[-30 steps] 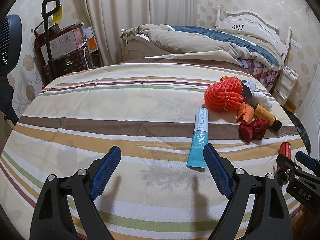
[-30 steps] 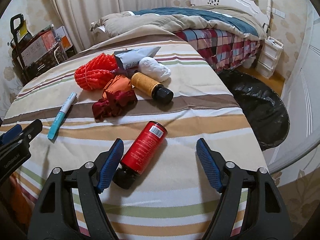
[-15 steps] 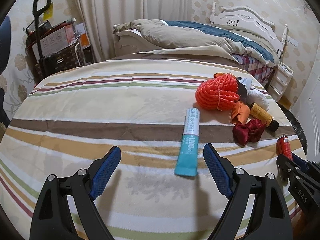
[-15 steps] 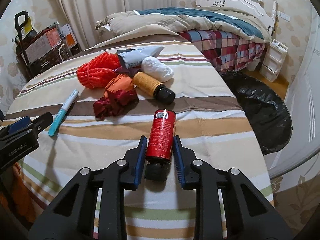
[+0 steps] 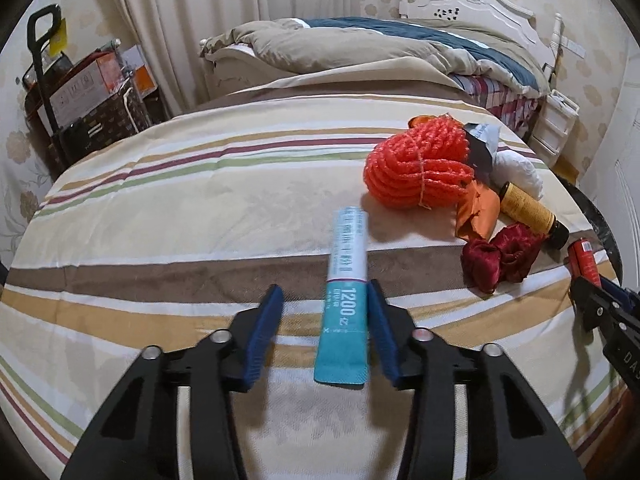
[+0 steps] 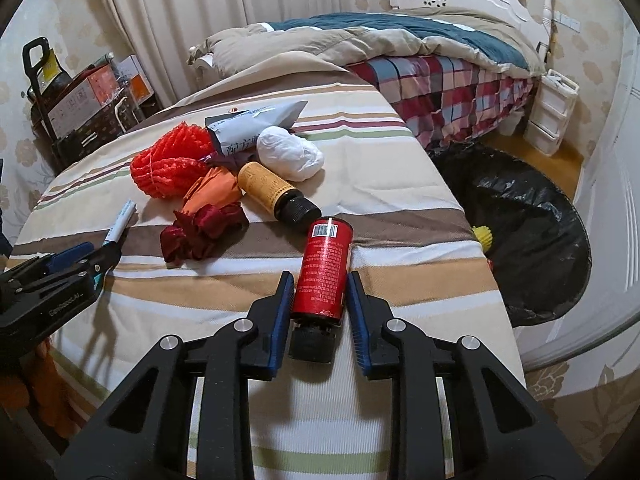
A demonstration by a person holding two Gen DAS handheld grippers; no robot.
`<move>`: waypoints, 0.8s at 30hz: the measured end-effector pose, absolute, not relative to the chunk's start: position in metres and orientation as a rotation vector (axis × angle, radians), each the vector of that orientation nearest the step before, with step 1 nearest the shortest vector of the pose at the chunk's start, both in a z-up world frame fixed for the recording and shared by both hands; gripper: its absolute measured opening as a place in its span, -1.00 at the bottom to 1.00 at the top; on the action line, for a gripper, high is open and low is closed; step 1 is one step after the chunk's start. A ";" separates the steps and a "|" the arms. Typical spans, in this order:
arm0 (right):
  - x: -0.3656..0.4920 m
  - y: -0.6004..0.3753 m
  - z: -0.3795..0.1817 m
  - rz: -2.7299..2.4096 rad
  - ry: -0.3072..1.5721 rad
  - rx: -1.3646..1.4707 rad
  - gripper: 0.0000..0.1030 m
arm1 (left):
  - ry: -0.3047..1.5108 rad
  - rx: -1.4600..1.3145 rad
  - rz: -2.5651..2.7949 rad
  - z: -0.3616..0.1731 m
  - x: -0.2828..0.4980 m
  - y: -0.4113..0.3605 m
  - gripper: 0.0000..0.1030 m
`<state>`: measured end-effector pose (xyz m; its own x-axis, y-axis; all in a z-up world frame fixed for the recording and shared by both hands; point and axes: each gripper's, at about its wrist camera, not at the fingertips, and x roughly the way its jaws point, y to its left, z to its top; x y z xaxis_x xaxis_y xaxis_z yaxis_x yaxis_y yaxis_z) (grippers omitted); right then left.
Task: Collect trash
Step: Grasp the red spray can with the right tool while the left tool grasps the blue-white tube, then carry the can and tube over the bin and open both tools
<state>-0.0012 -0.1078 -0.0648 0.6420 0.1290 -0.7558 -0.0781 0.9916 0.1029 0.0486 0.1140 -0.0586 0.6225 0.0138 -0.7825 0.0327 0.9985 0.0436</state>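
Note:
A teal and white tube [image 5: 346,280] lies on the striped bedsheet [image 5: 160,220] between the fingers of my left gripper [image 5: 326,320]. Its jaws are closing: the right pad touches the tube's edge and the left pad stands a gap away. My right gripper [image 6: 320,312] is shut on a red bottle [image 6: 326,264], black cap toward the camera, just above the sheet near the bed's right edge. Beyond lie an orange net [image 6: 172,164], an amber bottle [image 6: 268,188], a dark red cloth [image 6: 204,232], a white wad [image 6: 290,152] and a grey pouch [image 6: 248,124].
An open black trash bag [image 6: 528,232] sits on the floor right of the bed, with a yellow ball [image 6: 483,236] inside. A second bed with a rumpled quilt [image 5: 360,44] stands behind. A cart of boxes [image 5: 80,92] is at the far left, white drawers [image 6: 550,108] at the far right.
My left gripper moved forward over the tube and its jaws narrowed around it. My right gripper shut on the red bottle, which turned to lie straight between the pads.

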 end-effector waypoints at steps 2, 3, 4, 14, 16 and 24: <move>0.000 -0.109 -0.065 0.125 0.866 0.070 -0.47 | 0.892 0.075 -0.014 -0.059 0.047 0.110 -0.46; -0.001 -0.109 -0.065 0.127 0.865 0.073 -0.45 | 0.890 0.080 -0.024 -0.058 0.046 0.109 -0.53; -0.001 -0.109 -0.066 0.132 0.865 0.078 -0.45 | 0.889 0.084 -0.022 -0.058 0.046 0.108 -0.55; -0.006 -0.115 -0.064 0.148 0.854 0.112 -0.06 | 0.881 0.010 -0.028 -0.055 0.042 0.117 -0.58; -0.007 -0.117 -0.063 0.143 0.850 0.119 -0.06 | 0.875 0.005 -0.025 -0.055 0.041 0.117 -0.58; -0.008 -0.124 -0.064 0.138 0.852 0.131 -0.54 | 0.860 -0.014 -0.033 -0.051 0.036 0.117 -0.58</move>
